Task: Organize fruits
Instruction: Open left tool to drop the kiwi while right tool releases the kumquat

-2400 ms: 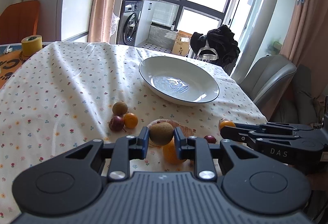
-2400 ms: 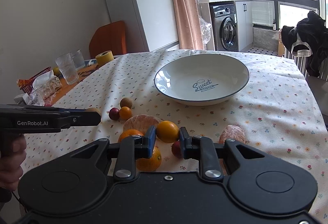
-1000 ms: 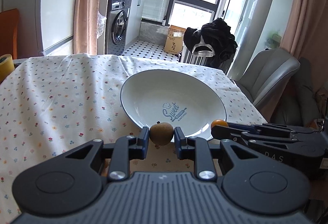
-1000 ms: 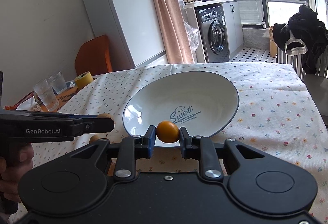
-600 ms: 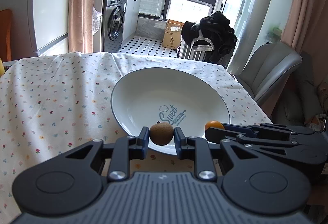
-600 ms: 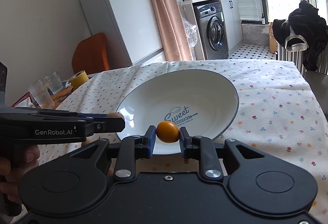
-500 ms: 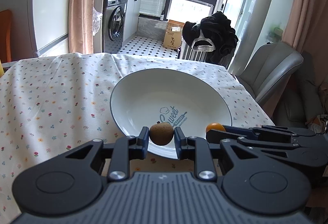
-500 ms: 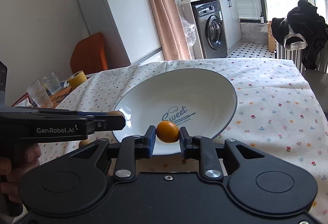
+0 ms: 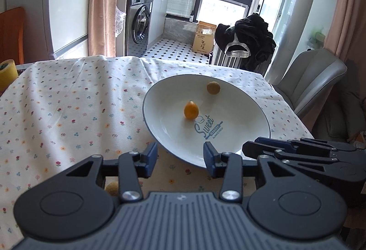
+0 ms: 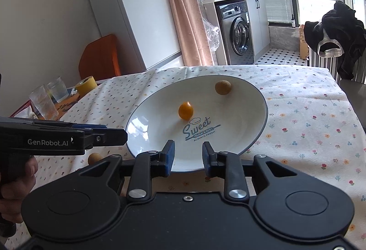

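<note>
1. While both tools hang just short of the near rim of the wide white ceramic bowl with a dark rim line point(image 9: 263, 117), the step in hand reads as a release just completed; no fruit sits between either pair of fingers.
2. Left gripper point(image 9: 180, 157): jaws spread wide, holding nothing, blue pads facing each other across bare rim.
3. Right gripper point(image 10: 188, 157): jaws likewise parted and holding nothing, poised over the bowl's near edge.
4. Task items: a small glossy orange citrus fruit point(image 10: 185, 110) lies ahead of both grippers near the bowl's centre, just beyond the blue "Sweet" lettering. A dull brown, rough-skinned round fruit point(image 10: 223, 87) lies further ahead on the far inner slope, apart from the citrus.
5. Remaining stock: one more small brown round fruit point(image 10: 94, 158) rests on the cloth below and to the left of the right gripper, close beneath the left tool. Other fruit, if any, is hidden behind the tool bodies.
6. Next move, as judged: draw back toward the near cloth, bring open jaws down around a loose fruit, and close gently.
7. Materials: the bowl is glazed, smooth and shallowly curved, so round fruit may roll on it. The white cotton tablecloth with a small floral print point(image 9: 68, 108) is creased and soft. The citrus skin looks slick; the brown skins look matte and should grip better.
</note>
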### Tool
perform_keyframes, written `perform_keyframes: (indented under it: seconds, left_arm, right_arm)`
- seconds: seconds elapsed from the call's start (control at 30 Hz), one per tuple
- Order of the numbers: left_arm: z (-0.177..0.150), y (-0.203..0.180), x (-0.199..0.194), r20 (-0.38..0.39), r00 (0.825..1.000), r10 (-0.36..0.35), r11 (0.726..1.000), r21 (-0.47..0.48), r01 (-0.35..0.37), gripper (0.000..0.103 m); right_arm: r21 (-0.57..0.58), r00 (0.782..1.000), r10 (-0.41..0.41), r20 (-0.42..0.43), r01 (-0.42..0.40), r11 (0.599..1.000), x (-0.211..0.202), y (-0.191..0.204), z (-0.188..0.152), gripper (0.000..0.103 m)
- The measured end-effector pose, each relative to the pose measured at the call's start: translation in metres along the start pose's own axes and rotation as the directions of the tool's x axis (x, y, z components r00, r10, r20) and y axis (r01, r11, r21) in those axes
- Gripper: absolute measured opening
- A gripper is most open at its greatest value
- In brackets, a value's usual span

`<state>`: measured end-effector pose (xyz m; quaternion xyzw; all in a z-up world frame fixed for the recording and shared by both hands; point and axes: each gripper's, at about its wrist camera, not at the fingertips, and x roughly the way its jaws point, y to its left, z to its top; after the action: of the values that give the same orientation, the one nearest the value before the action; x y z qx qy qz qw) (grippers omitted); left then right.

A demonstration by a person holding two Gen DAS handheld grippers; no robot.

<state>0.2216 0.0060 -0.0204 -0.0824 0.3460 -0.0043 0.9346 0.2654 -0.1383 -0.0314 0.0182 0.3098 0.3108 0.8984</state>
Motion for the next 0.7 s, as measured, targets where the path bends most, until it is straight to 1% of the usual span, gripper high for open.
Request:
perform_keyframes:
  seconds: [0.07, 0.23, 0.37, 0.47, 0.63, 0.7]
  left_arm:
    - [-0.002, 0.001, -0.006, 0.009, 1.000, 0.009, 1.000, -0.003, -0.009, 0.053]
    - [-0.006, 0.002, -0.020, 0.029, 0.999, 0.037, 0.999, -0.023, -0.036, 0.063]
    - [-0.013, 0.000, -0.036, 0.055, 0.994, 0.093, 0.995, -0.031, -0.091, 0.077]
    - [-0.016, -0.002, -0.046, 0.065, 0.991, 0.113, 0.993, -0.035, -0.111, 0.079]
    - [-0.024, -0.007, -0.064, 0.108, 0.986, 0.127, 0.991, -0.045, -0.123, 0.086]
    - [-0.027, -0.009, -0.071, 0.116, 0.985, 0.131, 0.991, -0.045, -0.127, 0.087]
  right_arm:
    - [-0.005, 1.000, 0.003, 0.003, -0.003, 1.000, -0.003, 0.002, -0.001, 0.027]
    - [-0.006, 1.000, 0.020, 0.012, -0.020, 1.000, -0.014, 0.006, -0.002, 0.028]
    - [-0.008, 0.999, 0.042, 0.024, -0.041, 0.999, -0.025, 0.006, -0.003, 0.028]
    - [-0.006, 0.998, 0.054, 0.033, -0.054, 0.999, -0.033, 0.006, -0.004, 0.029]
    - [-0.026, 0.997, 0.060, 0.039, -0.059, 0.998, -0.047, 0.009, -0.006, 0.036]
    - [-0.026, 0.997, 0.056, 0.045, -0.055, 0.998, -0.053, 0.010, -0.007, 0.047]
